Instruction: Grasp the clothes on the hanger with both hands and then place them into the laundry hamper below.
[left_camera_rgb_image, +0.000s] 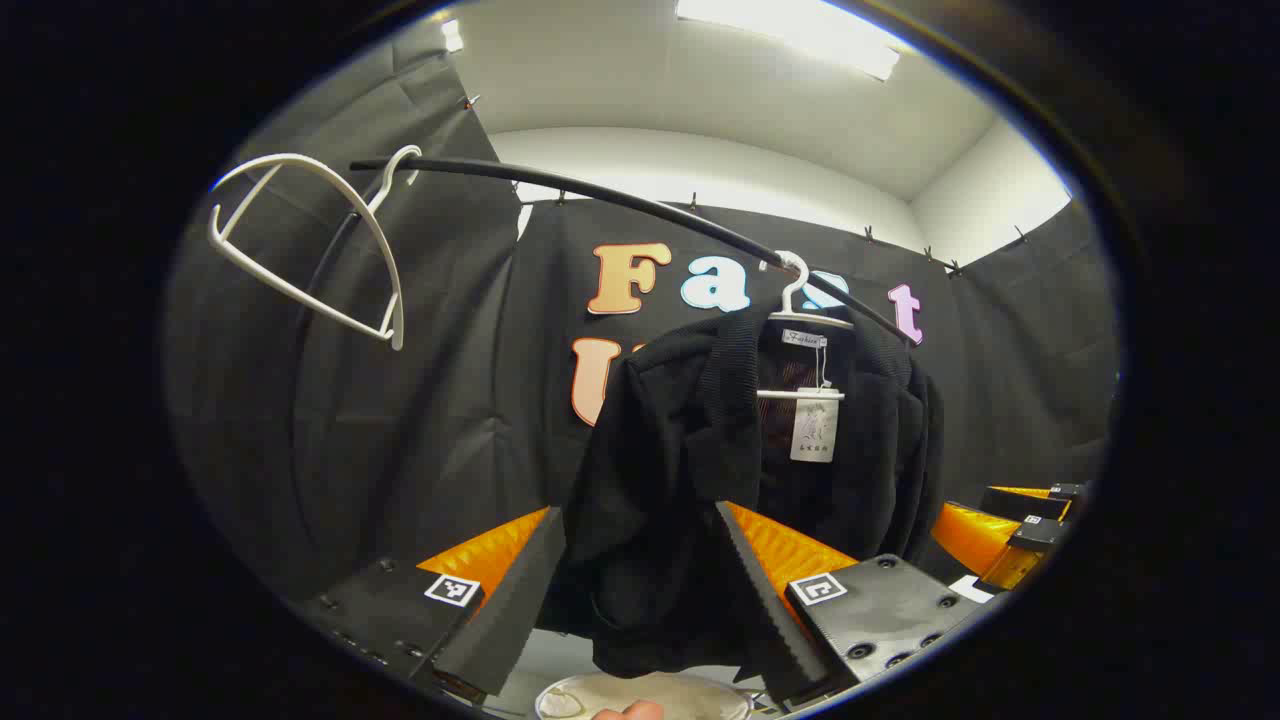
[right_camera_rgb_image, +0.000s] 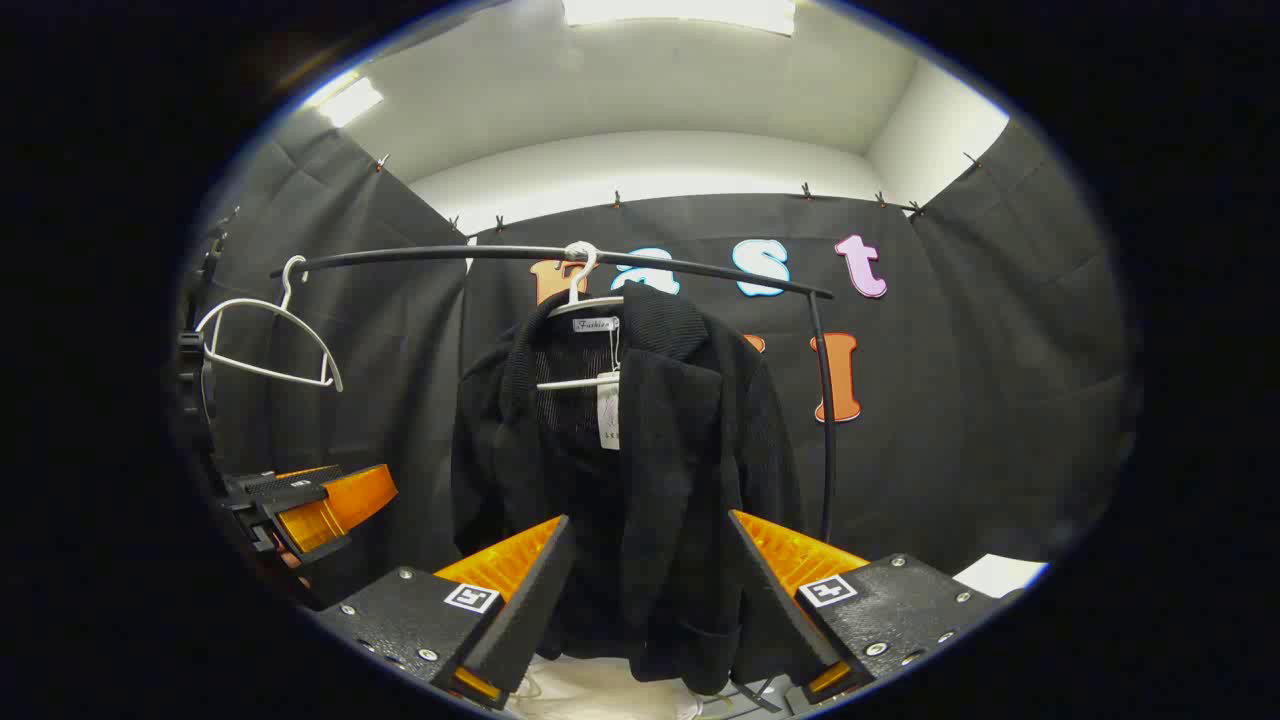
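- Two black cloth walls meet behind a black rail (right_camera_rgb_image: 560, 254) under a white ceiling.
- Your black jacket (right_camera_rgb_image: 640, 470) hangs lengthwise downward from a white hanger (right_camera_rgb_image: 580, 290) on that rail, its front towards you; an empty hanger (right_camera_rgb_image: 262, 340) sits farther along.
- Your left gripper (left_camera_rgb_image: 640, 600) stands wide open, fingers flanking the jacket's lower hem; contact cannot be judged.
- Your right gripper (right_camera_rgb_image: 645, 600) is likewise spread, straddling the hem.
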